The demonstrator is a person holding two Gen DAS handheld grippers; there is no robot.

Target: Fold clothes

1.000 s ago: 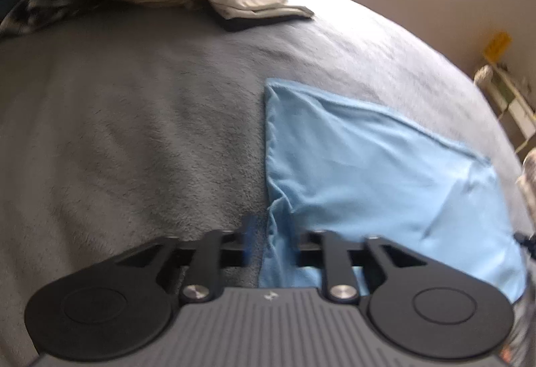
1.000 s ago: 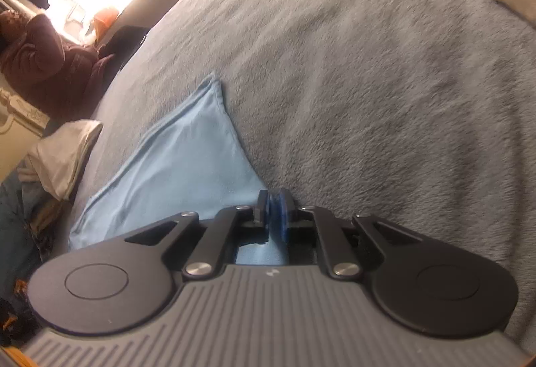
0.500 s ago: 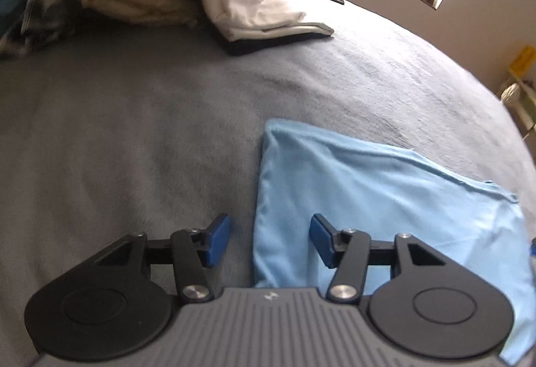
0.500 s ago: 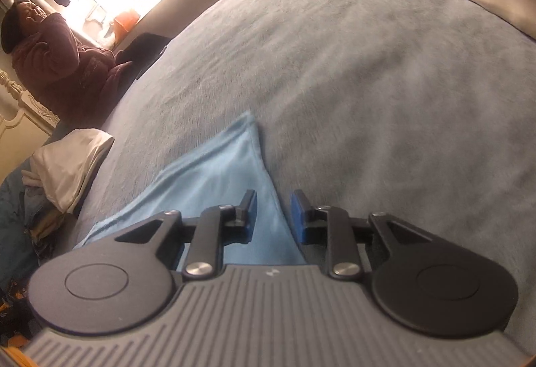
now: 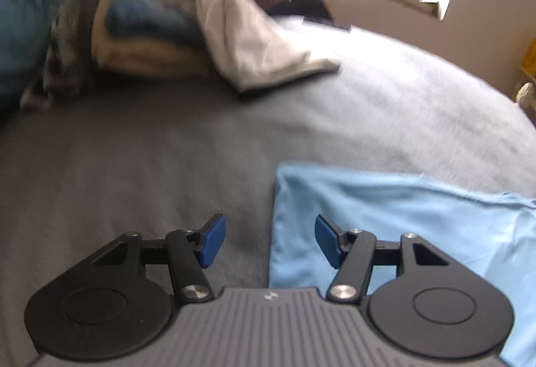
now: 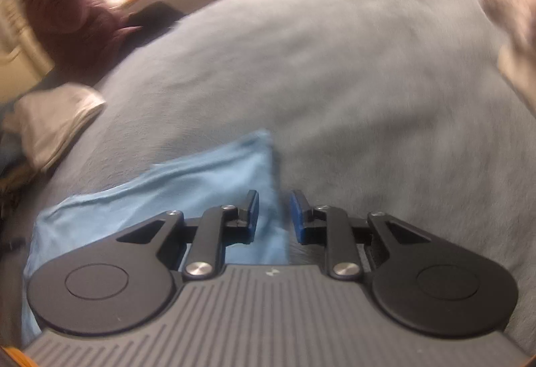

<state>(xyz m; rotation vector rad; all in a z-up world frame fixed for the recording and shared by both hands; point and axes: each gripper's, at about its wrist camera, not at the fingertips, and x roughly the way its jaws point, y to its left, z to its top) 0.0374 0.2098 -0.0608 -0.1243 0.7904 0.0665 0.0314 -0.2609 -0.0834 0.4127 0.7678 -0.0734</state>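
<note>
Covering pretty much everything is the big fuzzy grey blanket (image 5: 167, 166), and the folded light-blue thin cloth (image 5: 402, 219) lies flat on it, with a messy pile of mixed clothes (image 5: 134, 32) well apart toward the far side. That blue piece looks super light and floppy, zero stiffness, so I'd guess it sags and slides out of shape if you only take one point; the plush blanket probably grips it a bit. Best bet looks like pinching the corners or the side edges, one per hand. The left black two-finger gripper with blue pads (image 5: 269, 239) is opening, nothing between its jaws, straddling the cloth's left edge. The right black gripper with blue pads (image 6: 274, 216) has a narrow gap, released, hovering at the cloth's right edge (image 6: 271, 166).
</note>
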